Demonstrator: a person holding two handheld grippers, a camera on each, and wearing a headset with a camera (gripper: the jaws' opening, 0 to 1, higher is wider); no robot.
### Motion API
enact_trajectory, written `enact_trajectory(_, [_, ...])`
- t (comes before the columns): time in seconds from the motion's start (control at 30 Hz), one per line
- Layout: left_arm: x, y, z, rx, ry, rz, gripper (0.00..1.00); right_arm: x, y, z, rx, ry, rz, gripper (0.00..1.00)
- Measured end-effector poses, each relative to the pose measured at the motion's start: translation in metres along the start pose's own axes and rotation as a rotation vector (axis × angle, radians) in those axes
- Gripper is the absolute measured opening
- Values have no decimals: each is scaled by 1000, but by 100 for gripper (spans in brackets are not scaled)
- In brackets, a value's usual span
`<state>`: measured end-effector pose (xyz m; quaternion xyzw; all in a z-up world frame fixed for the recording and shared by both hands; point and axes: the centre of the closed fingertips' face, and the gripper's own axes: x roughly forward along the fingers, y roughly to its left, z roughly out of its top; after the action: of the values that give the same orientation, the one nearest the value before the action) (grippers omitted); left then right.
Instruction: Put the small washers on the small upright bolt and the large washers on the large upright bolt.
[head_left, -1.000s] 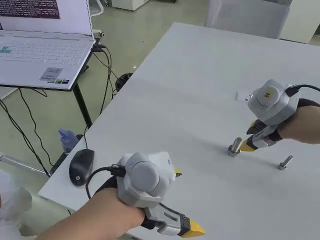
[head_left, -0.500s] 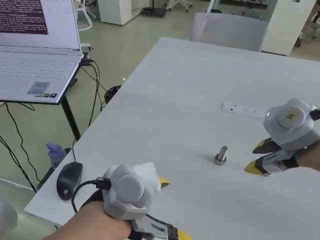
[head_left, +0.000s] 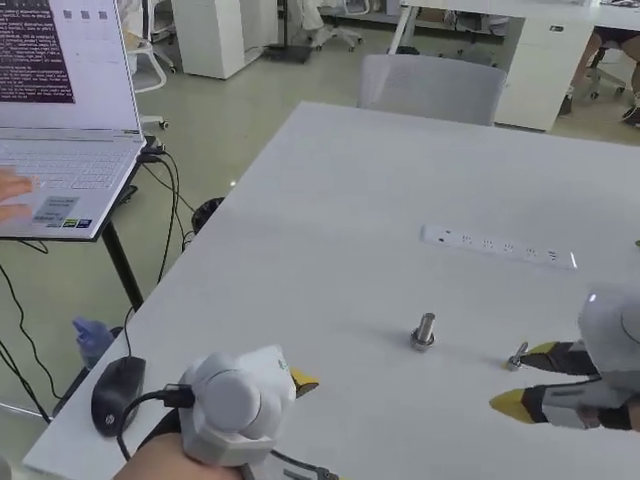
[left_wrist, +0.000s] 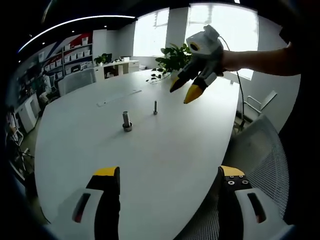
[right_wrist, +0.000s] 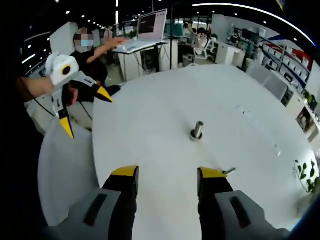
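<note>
Both my grippers are hanging over the white table (head_left: 330, 200) with nothing in them. My left gripper (left_wrist: 170, 172) has its jaws spread wide. The yellow tips are well apart with bare tabletop between them, and they're not gripping or touching anything. In the right gripper view you can see it off by the near edge of the table, splayed open in the air. My right gripper (right_wrist: 169, 173) is open as well and empty. Its tips sit low over the table, but I can't tell if they actually rest on it.

The large bolt (right_wrist: 197, 131) stands upright on its hex head about mid-table, straight ahead of the right gripper's jaws and clear of them. It's silver with a bare shank. The small bolt (right_wrist: 229, 171) is just beside one of my right gripper's yellow tips. It's near, but I can't say it's touching. In the left gripper view it looks upright, off to one side of the large bolt and apart from it. In the head view it looks a bit tilted, so I'm not sure on that one.

A white power strip (head_left: 497, 247) lies flat beyond the bolts. A black mouse (head_left: 112, 393) sits near the table's corner. Past that edge there's an open laptop (head_left: 60, 120) with someone's hand (head_left: 12, 192) on it.
</note>
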<state>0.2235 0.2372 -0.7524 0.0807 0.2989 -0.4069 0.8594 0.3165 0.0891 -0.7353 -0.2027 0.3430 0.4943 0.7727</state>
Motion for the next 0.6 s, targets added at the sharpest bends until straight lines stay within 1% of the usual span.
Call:
enact_trajectory(0.03, [0, 1, 0, -2, -5, 5, 80, -2, -1, -4, 26, -26, -16, 53])
enact_trajectory(0.07, [0, 1, 1, -5, -9, 7, 81, -3, 2, -5, 44, -43, -12, 54])
enact_trajectory(0.1, [-1, 1, 1, -14, -13, 6, 81, -5, 6, -6, 63, -71, -12, 55])
enact_trajectory(0.17, [-1, 0, 1, -14, -18, 6, 81, -9, 13, -15, 65, -72, -12, 58])
enact_trajectory(0.2, [-1, 0, 2, -13, -22, 7, 81, -10, 16, -16, 65, -84, -14, 58])
enact_trajectory(0.23, [-1, -1, 3, -15, -24, 6, 81, -11, 15, -20, 74, -96, -18, 59])
enact_trajectory(0.3, [-1, -2, 3, -20, -26, 5, 81, -14, 21, -24, 87, -111, -15, 61])
enact_trajectory(0.33, [-1, -2, 4, -24, -32, 4, 81, -16, 24, -26, 94, -123, -23, 63])
enact_trajectory(0.4, [0, -1, 5, -35, -44, 8, 82, -20, 28, -29, 112, -145, -34, 63])
enact_trajectory(0.5, [-1, -1, 5, -35, -44, 12, 82, -24, 32, -32, 116, -170, -41, 64])
enact_trajectory(0.6, [-1, -3, 7, -33, -49, 12, 82, -28, 33, -32, 147, -196, -47, 64])
